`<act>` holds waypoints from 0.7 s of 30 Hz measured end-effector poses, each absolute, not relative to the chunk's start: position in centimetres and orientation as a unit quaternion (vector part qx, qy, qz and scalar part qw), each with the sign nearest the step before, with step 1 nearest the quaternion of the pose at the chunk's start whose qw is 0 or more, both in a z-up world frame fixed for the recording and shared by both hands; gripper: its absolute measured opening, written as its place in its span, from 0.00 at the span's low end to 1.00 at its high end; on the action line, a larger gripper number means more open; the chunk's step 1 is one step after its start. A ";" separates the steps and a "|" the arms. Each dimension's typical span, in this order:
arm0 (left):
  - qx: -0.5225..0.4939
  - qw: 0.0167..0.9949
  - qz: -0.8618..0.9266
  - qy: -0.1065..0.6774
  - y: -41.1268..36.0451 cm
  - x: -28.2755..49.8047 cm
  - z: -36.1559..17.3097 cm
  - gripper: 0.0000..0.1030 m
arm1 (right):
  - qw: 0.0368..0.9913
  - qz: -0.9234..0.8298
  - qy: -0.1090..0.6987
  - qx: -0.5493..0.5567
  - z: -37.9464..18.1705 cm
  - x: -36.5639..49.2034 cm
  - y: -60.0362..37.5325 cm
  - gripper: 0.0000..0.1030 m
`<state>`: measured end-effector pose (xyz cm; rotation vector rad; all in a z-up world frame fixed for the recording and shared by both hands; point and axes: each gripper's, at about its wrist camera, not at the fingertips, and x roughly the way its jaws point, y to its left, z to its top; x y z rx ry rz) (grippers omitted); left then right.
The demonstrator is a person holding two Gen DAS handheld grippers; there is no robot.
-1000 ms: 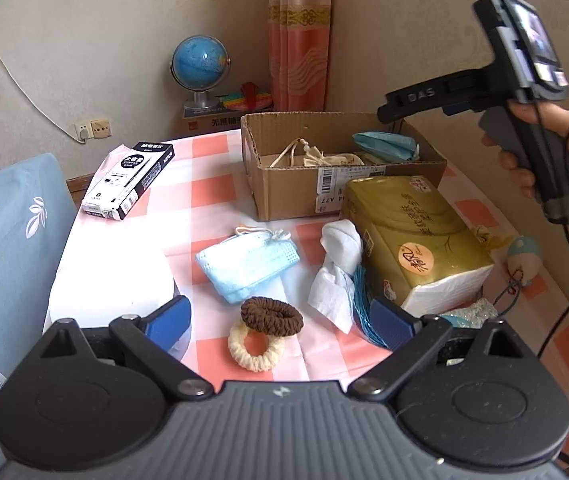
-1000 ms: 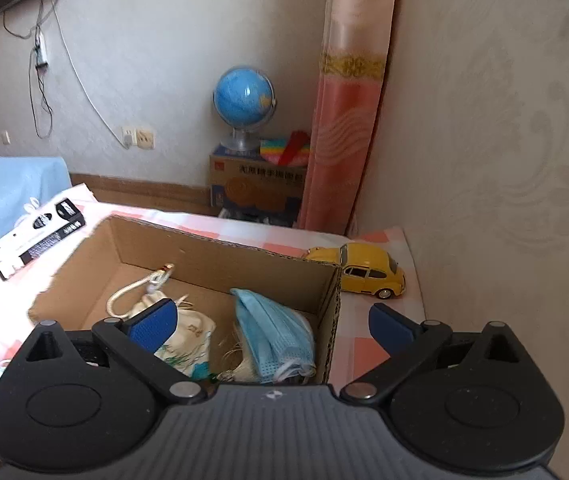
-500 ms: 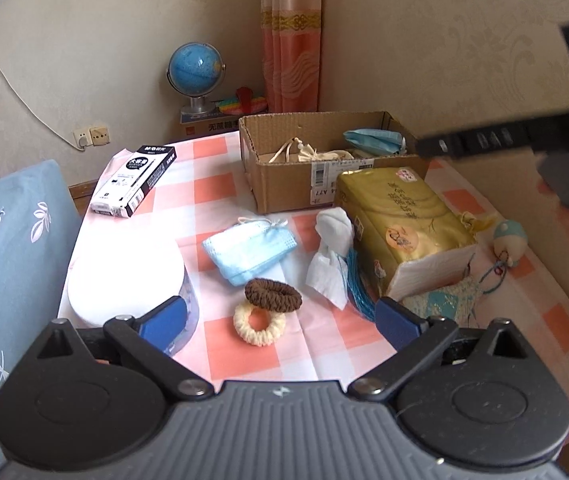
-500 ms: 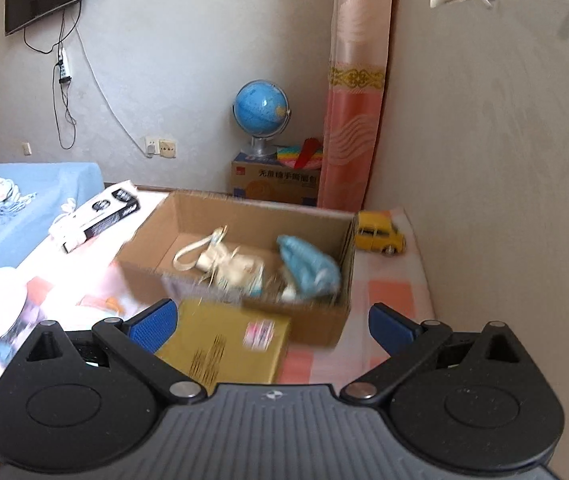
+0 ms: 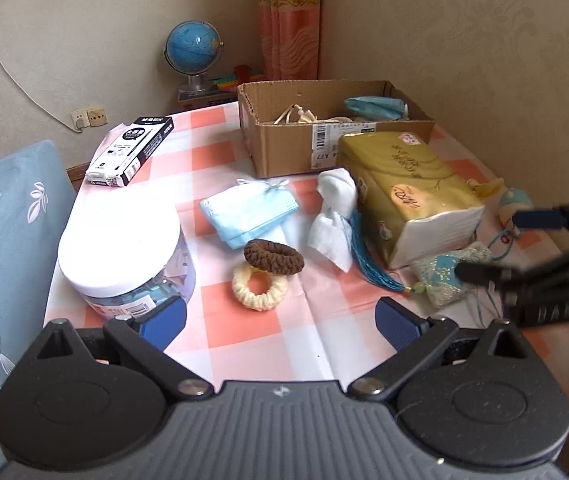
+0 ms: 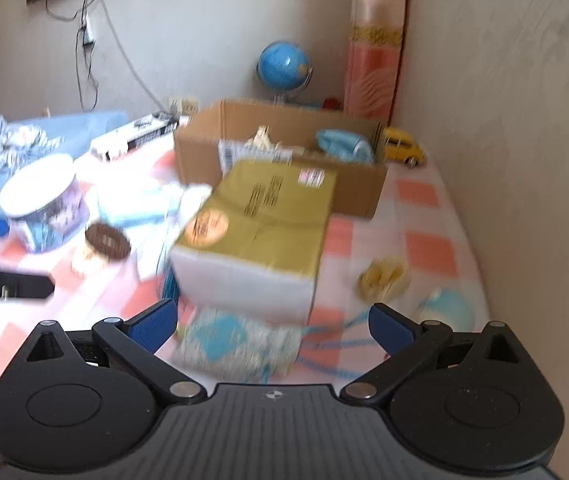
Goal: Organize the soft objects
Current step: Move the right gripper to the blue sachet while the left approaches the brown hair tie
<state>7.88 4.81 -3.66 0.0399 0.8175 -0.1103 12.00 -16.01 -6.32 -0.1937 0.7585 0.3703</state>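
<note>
My left gripper (image 5: 280,318) is open and empty above the table's near edge. Ahead of it lie a cream scrunchie (image 5: 260,290), a brown scrunchie (image 5: 274,256), a blue face mask (image 5: 248,210) and a white cloth (image 5: 334,212). My right gripper (image 6: 272,326) is open and low over a sequined teal pouch (image 6: 236,340), whose body lies between the fingers; this view is blurred. In the left wrist view the right gripper (image 5: 488,244) reaches in from the right. The cardboard box (image 5: 284,152) at the back holds another blue mask (image 5: 376,106) and a cream drawstring bag (image 5: 300,114).
A gold tissue pack (image 5: 408,184) lies in front of the box, with a teal tassel (image 5: 368,256) beside it. A white-lidded jar (image 5: 124,248) stands near left and a black-and-white carton (image 5: 132,150) behind it. A yellow toy car (image 6: 402,148) and a round teal toy (image 6: 448,304) sit by the right wall.
My right gripper has swung from above the cardboard box down and back to the table's near right, over the sequined pouch. My left gripper has pulled back a little. Both stay open.
</note>
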 end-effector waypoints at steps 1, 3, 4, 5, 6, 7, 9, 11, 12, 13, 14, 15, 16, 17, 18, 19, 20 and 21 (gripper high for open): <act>0.018 0.916 -0.053 0.398 4.9 8.0 -3.7 0.97 | 0.905 0.180 0.372 -0.099 -6.8 11.9 -15.8 1.00; 0.018 0.915 -0.052 0.400 4.9 8.2 -3.9 0.97 | 0.901 0.183 0.378 -0.106 -7.5 11.8 -15.4 1.00; 0.019 0.915 -0.054 0.399 5.0 8.3 -4.0 0.97 | 0.899 0.186 0.381 -0.106 -7.9 11.8 -15.3 1.00; 0.019 0.914 -0.056 0.401 5.0 8.5 -4.1 0.97 | 0.897 0.190 0.385 -0.106 -8.2 11.9 -15.1 1.00; 0.019 0.913 -0.058 0.403 5.0 8.7 -4.2 0.97 | 0.895 0.191 0.388 -0.107 -8.5 11.8 -15.0 1.00; 0.021 0.912 -0.060 0.406 5.0 8.9 -4.3 0.97 | 0.894 0.193 0.389 -0.110 -8.7 11.7 -14.9 1.00; 0.030 0.911 -0.068 0.406 4.6 9.2 -4.5 0.97 | 0.892 0.195 0.389 -0.120 -9.2 11.6 -14.7 1.00; 0.043 0.911 -0.075 0.404 4.2 9.4 -4.7 0.97 | 0.891 0.198 0.389 -0.128 -9.5 11.5 -14.6 1.00; 0.045 0.912 -0.077 0.401 4.0 9.5 -4.8 0.97 | 0.890 0.198 0.390 -0.128 -9.6 11.5 -14.7 1.00; 0.045 0.913 -0.083 0.397 3.9 9.7 -4.8 0.97 | 0.890 0.200 0.389 -0.124 -9.6 11.6 -14.9 1.00; 0.045 0.915 -0.085 0.392 3.8 9.8 -4.9 0.97 | 0.890 0.203 0.391 -0.119 -9.7 11.7 -15.0 1.00; 0.047 0.915 -0.083 0.392 3.7 10.0 -5.0 0.97 | 0.889 0.205 0.393 -0.115 -9.7 11.8 -15.2 1.00; 0.048 0.914 -0.082 0.394 3.6 10.3 -5.1 0.97 | 0.889 0.207 0.392 -0.115 -9.7 11.8 -15.3 1.00; 0.048 0.913 -0.080 0.396 3.5 10.7 -5.3 0.97 | 0.889 0.209 0.391 -0.116 -9.7 11.8 -15.4 1.00; 0.048 0.912 -0.079 0.399 3.5 11.1 -5.5 0.97 | 0.889 0.211 0.389 -0.117 -9.7 11.8 -15.4 1.00; 0.050 0.911 -0.078 0.402 3.4 11.4 -5.7 0.97 | 0.889 0.212 0.388 -0.117 -9.8 11.8 -15.4 1.00; 0.051 0.911 -0.077 0.403 3.3 11.6 -5.9 0.97 | 0.890 0.211 0.387 -0.116 -9.8 11.7 -15.5 1.00; 0.054 0.911 -0.072 0.402 3.2 11.8 -6.1 0.97 | 0.891 0.210 0.387 -0.114 -9.8 11.7 -15.4 1.00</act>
